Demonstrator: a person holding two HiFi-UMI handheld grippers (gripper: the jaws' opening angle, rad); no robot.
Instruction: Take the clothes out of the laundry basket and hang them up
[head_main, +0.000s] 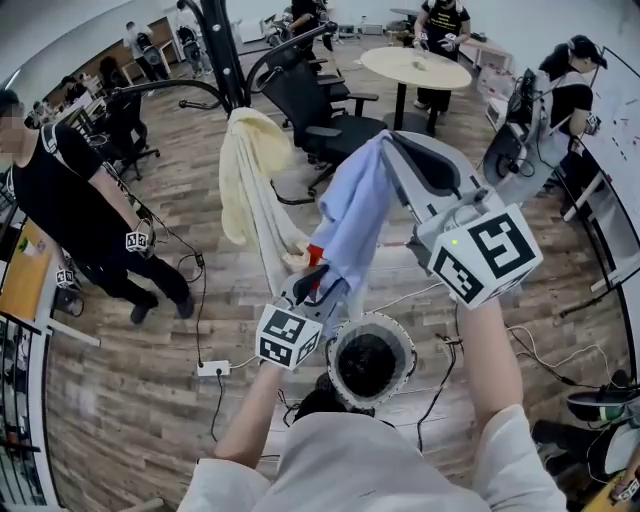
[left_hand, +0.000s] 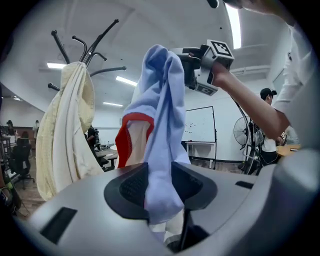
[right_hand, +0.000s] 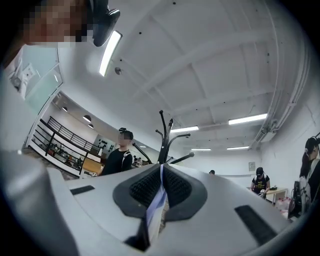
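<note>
A light blue garment (head_main: 355, 215) with red trim (head_main: 315, 253) hangs stretched between my two grippers above the round laundry basket (head_main: 403, 350). My right gripper (head_main: 385, 140) is raised and shut on the garment's top edge; a thin fold (right_hand: 156, 202) shows between its pads (right_hand: 161, 182). My left gripper (head_main: 315, 272) sits lower with its jaws apart, and the blue cloth (left_hand: 160, 100) hangs loosely through the gap (left_hand: 161, 175). A cream garment (head_main: 250, 170) is draped on the black coat rack (head_main: 222, 45) just behind.
A person in black (head_main: 70, 200) stands at the left. Office chairs (head_main: 320, 110) and a round table (head_main: 415, 68) stand behind the rack, with more people further back. A power strip (head_main: 213, 368) and cables lie on the wooden floor near the basket.
</note>
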